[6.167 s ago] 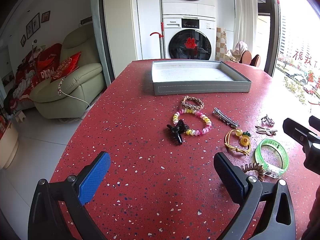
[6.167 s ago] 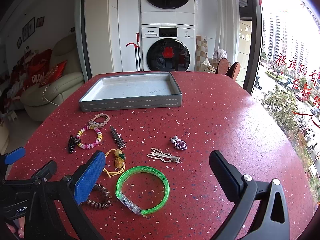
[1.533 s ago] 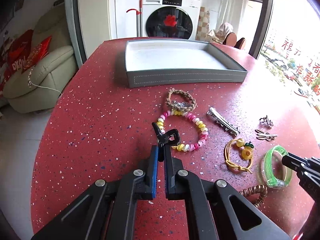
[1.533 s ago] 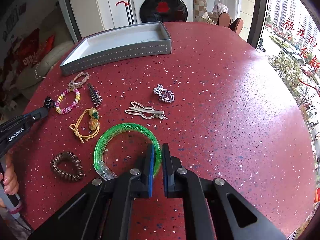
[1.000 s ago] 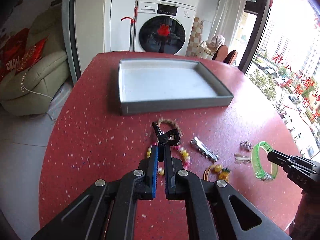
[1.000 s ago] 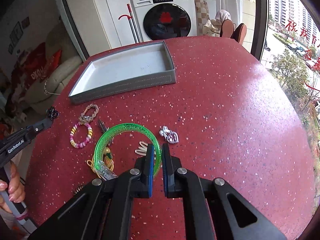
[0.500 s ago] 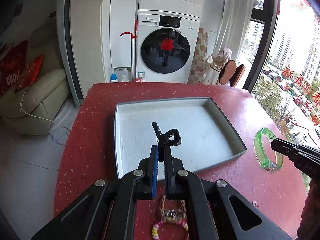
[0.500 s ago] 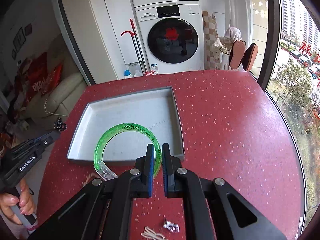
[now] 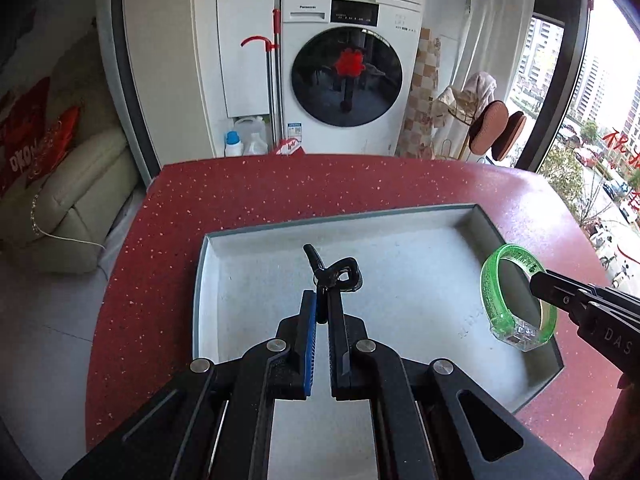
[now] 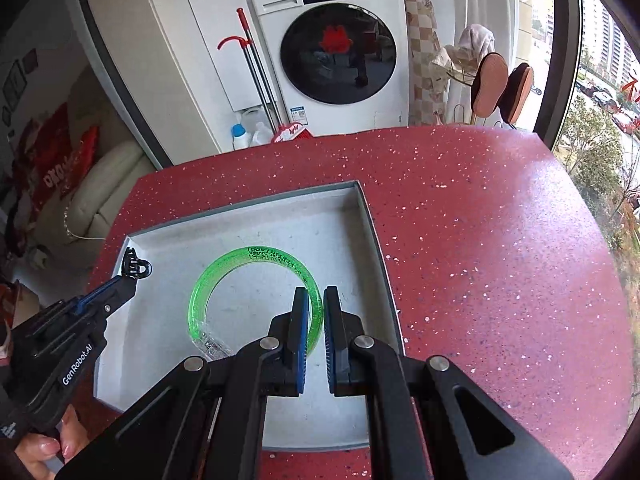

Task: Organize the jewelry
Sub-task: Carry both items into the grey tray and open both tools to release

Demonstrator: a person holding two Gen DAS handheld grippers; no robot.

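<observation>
My left gripper [image 9: 322, 300] is shut on a small black hair claw clip [image 9: 334, 272] and holds it above the middle of the grey tray [image 9: 400, 218]. My right gripper [image 10: 316, 300] is shut on a green translucent bangle [image 10: 224, 276] and holds it above the tray's [image 10: 370, 216] right half. The bangle [image 9: 496, 300] and the right gripper [image 9: 538, 284] show at the right of the left wrist view. The clip [image 10: 134, 266] and the left gripper [image 10: 126, 280] show at the left of the right wrist view. The tray's floor looks bare.
The tray lies on a red speckled round table [image 10: 500, 240]. A washing machine [image 9: 346, 76], a beige sofa [image 9: 76, 196] and a big window [image 10: 600, 60] stand beyond the table. The other jewelry is out of view below both cameras.
Both grippers have moved forward and lower over the tray with the clip and the bangle. The loose jewelry has dropped out of view.
</observation>
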